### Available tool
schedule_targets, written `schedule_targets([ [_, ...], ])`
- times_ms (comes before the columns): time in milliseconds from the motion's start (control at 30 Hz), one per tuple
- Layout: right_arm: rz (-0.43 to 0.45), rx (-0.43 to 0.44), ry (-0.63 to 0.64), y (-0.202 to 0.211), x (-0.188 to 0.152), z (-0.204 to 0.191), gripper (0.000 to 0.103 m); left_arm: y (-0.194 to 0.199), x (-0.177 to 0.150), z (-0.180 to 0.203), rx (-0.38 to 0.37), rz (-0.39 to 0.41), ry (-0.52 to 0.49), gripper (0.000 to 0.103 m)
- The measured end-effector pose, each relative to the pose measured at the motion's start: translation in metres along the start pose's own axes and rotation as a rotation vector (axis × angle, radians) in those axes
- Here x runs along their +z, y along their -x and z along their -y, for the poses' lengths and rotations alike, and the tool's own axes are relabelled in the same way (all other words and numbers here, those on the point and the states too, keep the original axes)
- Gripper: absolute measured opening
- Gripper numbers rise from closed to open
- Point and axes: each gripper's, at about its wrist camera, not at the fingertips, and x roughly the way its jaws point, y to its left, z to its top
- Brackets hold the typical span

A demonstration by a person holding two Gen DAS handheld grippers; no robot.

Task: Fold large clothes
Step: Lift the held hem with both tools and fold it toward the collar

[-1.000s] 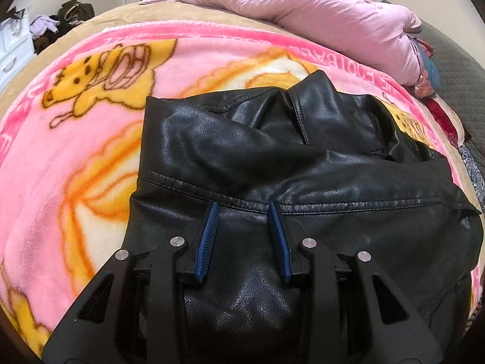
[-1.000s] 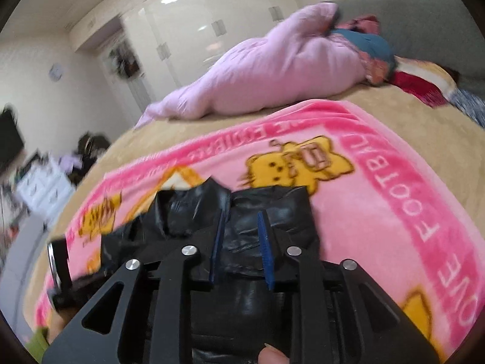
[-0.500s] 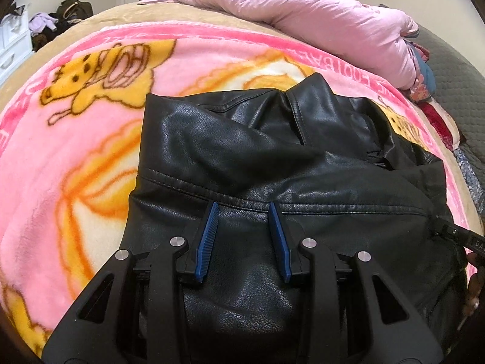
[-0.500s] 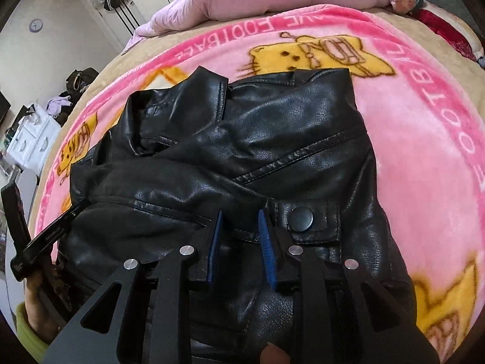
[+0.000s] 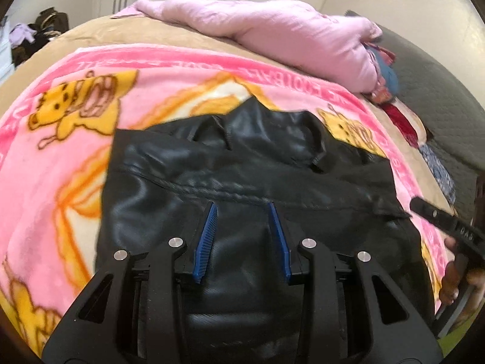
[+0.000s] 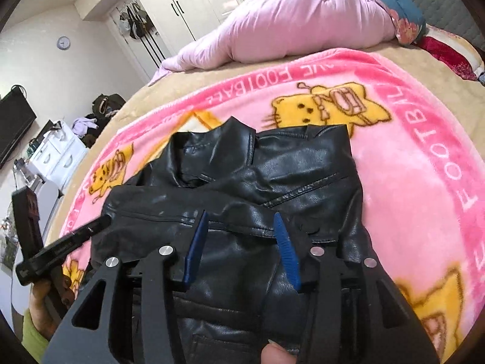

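Note:
A black leather jacket [image 5: 242, 170] lies folded in a compact heap on a pink cartoon blanket [image 5: 60, 157], collar toward the far side; it also shows in the right wrist view [image 6: 272, 179]. My left gripper [image 5: 242, 209] is open and empty, its blue pads hovering over the jacket's near left part. My right gripper [image 6: 241, 221] is open and empty over the jacket's near right part. Each gripper shows at the edge of the other's view: the right one [image 5: 445, 224] and the left one [image 6: 60, 242].
A rumpled pale pink duvet [image 5: 272, 30] lies across the far side of the bed, also seen in the right wrist view [image 6: 288, 21]. Red and blue cloths [image 5: 391, 91] sit at the far right. White drawers [image 6: 57, 151] stand beside the bed at left.
Both grippers have lifted and pulled back from the jacket, so it looks smaller. The right gripper's jaws have opened wider. The jacket stays folded in place.

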Motion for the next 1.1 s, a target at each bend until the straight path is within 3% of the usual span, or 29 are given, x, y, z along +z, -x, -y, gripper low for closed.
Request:
schedule_targets([
  [300, 0.052, 0.03, 0.057, 0.025, -0.008, -0.009, 0.053, 0.006, -0.015, -0.005, 0.01, -0.024, 0.015, 0.038],
  [533, -0.023, 0.031, 0.113, 0.01, -0.018, -0.025, 0.056, -0.006, -0.029, -0.005, 0.072, -0.08, -0.047, 0.042],
  [767, -0.057, -0.015, 0.189, 0.004, -0.026, -0.039, 0.062, -0.02, -0.039, -0.011, 0.067, -0.103, -0.054, 0.042],
  [867, -0.092, -0.036, 0.203, -0.003, -0.031, -0.041, 0.062, -0.021, -0.04, -0.013, 0.052, -0.102, -0.044, 0.042],
  [1033, -0.249, -0.129, 0.225, -0.04, -0.046, -0.032, 0.063, -0.021, -0.04, -0.014, 0.041, -0.102, -0.04, 0.042],
  [1100, -0.263, -0.152, 0.251, -0.046, -0.051, -0.034, 0.063, -0.021, -0.041, -0.013, 0.043, -0.1, -0.043, 0.042],
])
